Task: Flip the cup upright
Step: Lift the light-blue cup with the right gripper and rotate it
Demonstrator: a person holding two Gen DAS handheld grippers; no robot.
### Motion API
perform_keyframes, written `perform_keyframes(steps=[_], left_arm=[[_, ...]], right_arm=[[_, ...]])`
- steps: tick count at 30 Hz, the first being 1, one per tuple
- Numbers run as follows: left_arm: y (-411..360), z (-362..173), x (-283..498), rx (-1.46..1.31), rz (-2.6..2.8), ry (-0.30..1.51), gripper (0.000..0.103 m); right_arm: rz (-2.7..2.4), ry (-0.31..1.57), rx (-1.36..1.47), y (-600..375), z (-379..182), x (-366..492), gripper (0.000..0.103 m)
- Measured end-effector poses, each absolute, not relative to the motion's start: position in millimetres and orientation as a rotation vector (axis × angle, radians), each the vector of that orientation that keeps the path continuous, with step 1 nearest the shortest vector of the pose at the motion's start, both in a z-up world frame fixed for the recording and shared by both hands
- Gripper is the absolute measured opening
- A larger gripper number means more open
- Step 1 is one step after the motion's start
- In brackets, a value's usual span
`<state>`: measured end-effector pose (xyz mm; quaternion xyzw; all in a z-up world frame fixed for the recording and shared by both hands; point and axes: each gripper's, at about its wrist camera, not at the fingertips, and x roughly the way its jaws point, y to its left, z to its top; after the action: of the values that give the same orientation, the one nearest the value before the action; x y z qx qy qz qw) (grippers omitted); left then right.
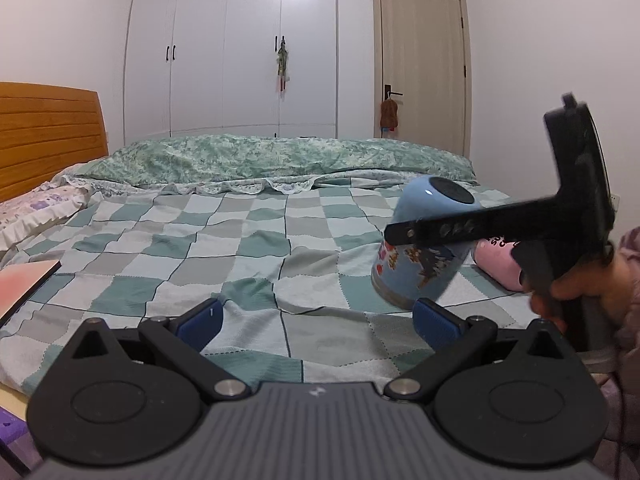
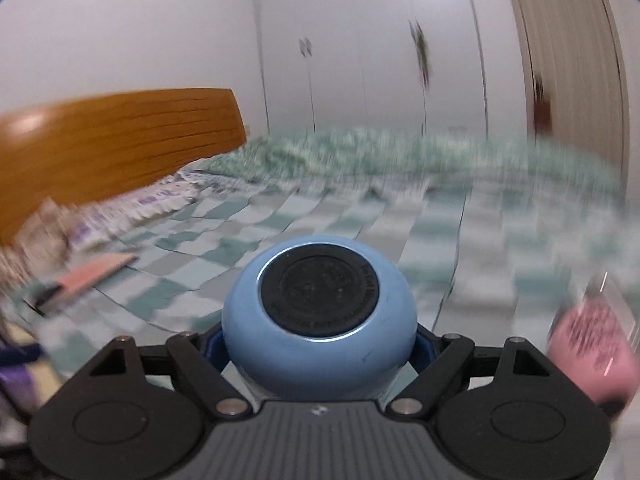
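A light blue cup with a cartoon print and a black rubber base is upside down, tilted, held just above the checked bedspread. My right gripper is shut on its body; in the left wrist view one black finger crosses the cup's side. In the right wrist view the cup fills the space between the blue pads, base towards the camera. My left gripper is open and empty, low over the bedspread, just left of the cup.
A pink cup lies on its side to the right of the blue one, also in the right wrist view. A pink board rests at the bed's left edge. A rolled green quilt and wooden headboard lie beyond.
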<state>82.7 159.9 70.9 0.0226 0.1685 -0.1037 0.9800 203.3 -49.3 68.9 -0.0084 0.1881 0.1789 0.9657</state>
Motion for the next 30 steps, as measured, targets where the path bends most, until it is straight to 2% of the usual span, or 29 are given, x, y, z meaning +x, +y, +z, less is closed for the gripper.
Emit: perform_keyframes(steps=[4,8,13,17,22,29,30], left_arm=[[157.3,68.3,87.5,0.045,-0.208,0.348,0.103],[152.9,67.5,89.5,0.049,-0.213,0.348,0.103],[150.7,65.8,84.2,0.069,-0.211,0.346,0.103],[153.1,63.0,79.6,0.053,-0.201,0.344,0.103],[152.3,60.6,76.3,0.038,-0.188,0.349,0.103],[149.6,60.7,72.6,0.041,-0.185,0.352,0.103],[149.9,60.4,72.3,0.04,-0.185,0.351,0.103]], right_arm=[[0.351,0.348,-0.146,-40.7,49.5,196.9,0.083],[0.38,0.449,-0.101,-54.2,25.6,186.5,0.083],[0.402,0.435,-0.104,-75.7,17.1,149.7,0.083],[0.406,0.518,-0.071,-91.9,9.2,138.8,0.084],[0.428,0.733,0.074,-110.2,-5.9,154.3,0.084],[0.481,0.844,0.139,-111.8,15.4,186.7,0.091],[0.48,0.85,0.129,-108.9,16.6,191.9,0.086]])
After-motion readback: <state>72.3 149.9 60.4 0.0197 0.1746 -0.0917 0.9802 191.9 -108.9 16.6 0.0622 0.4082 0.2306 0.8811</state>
